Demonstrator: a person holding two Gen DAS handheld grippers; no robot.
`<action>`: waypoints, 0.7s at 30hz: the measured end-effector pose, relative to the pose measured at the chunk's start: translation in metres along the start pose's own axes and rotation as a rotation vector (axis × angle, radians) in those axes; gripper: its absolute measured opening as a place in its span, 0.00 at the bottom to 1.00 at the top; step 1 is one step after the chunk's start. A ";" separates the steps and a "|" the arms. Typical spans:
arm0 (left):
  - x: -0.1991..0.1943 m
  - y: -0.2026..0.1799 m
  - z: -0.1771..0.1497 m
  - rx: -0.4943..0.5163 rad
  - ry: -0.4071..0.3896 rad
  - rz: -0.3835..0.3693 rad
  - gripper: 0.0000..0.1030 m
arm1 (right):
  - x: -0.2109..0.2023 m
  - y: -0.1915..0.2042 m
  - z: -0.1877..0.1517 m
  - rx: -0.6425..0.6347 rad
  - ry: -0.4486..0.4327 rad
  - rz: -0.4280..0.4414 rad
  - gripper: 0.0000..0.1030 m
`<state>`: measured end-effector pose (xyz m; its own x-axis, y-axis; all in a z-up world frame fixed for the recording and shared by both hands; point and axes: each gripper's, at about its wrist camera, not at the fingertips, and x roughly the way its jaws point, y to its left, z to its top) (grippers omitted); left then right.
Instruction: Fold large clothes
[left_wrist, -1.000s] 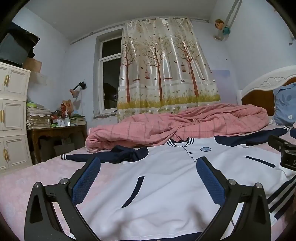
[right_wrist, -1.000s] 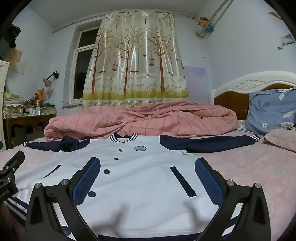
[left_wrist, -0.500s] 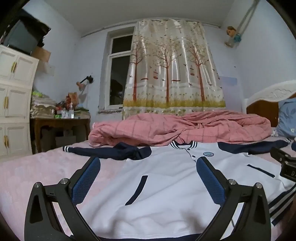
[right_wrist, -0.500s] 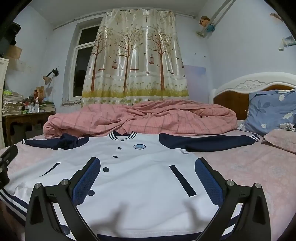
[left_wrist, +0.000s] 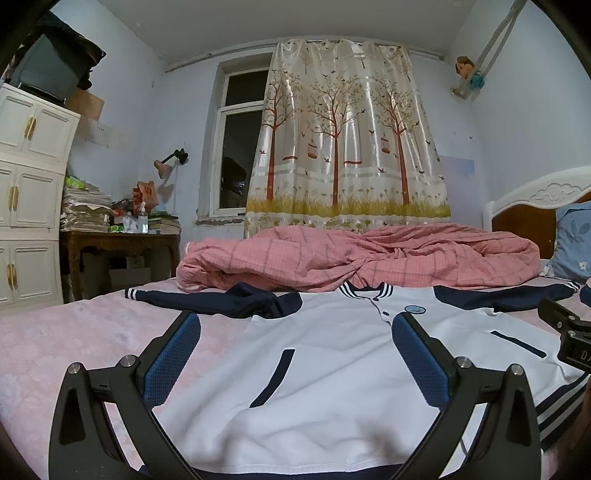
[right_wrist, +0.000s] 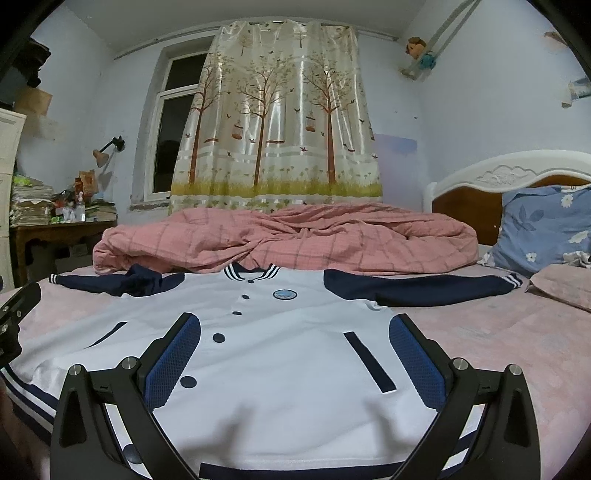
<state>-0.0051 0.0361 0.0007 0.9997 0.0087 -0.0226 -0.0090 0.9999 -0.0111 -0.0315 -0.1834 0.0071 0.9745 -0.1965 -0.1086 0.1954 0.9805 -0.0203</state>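
A white jacket (left_wrist: 332, 369) (right_wrist: 295, 350) with navy sleeves, navy buttons and a striped hem lies face up, spread flat on the pink bedsheet (left_wrist: 74, 350). Its left sleeve (left_wrist: 229, 301) is bunched; its right sleeve (right_wrist: 424, 290) lies straight toward the pillow. My left gripper (left_wrist: 295, 321) stands open low over the jacket's left hem side, nothing between its blue pads. My right gripper (right_wrist: 293, 321) is open over the hem's right half, likewise holding nothing. Each gripper's tip shows at the edge of the other view: right gripper (left_wrist: 565, 332), left gripper (right_wrist: 14, 314).
A crumpled pink checked quilt (left_wrist: 351, 258) lies across the bed behind the collar. A blue flowered pillow (right_wrist: 543, 229) and the headboard (right_wrist: 498, 181) are at the right. A cluttered wooden desk (left_wrist: 118, 240) and white cabinet (left_wrist: 29, 199) stand left.
Both grippers have dropped lower and tilted up slightly, so the jacket sits lower in each view. Both stay open and the jacket has not moved.
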 end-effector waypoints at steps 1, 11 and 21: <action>-0.001 0.001 0.002 0.000 0.001 -0.002 1.00 | -0.001 0.002 0.001 -0.004 -0.003 -0.003 1.00; -0.002 0.001 0.001 -0.002 0.000 0.001 1.00 | 0.005 0.005 0.005 -0.014 0.026 -0.017 1.00; -0.005 0.002 0.003 0.009 -0.012 0.005 1.00 | 0.007 0.006 0.003 -0.024 0.021 -0.020 1.00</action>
<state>-0.0099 0.0382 0.0040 0.9998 0.0137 -0.0108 -0.0137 0.9999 -0.0018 -0.0231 -0.1791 0.0095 0.9678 -0.2164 -0.1284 0.2121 0.9761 -0.0469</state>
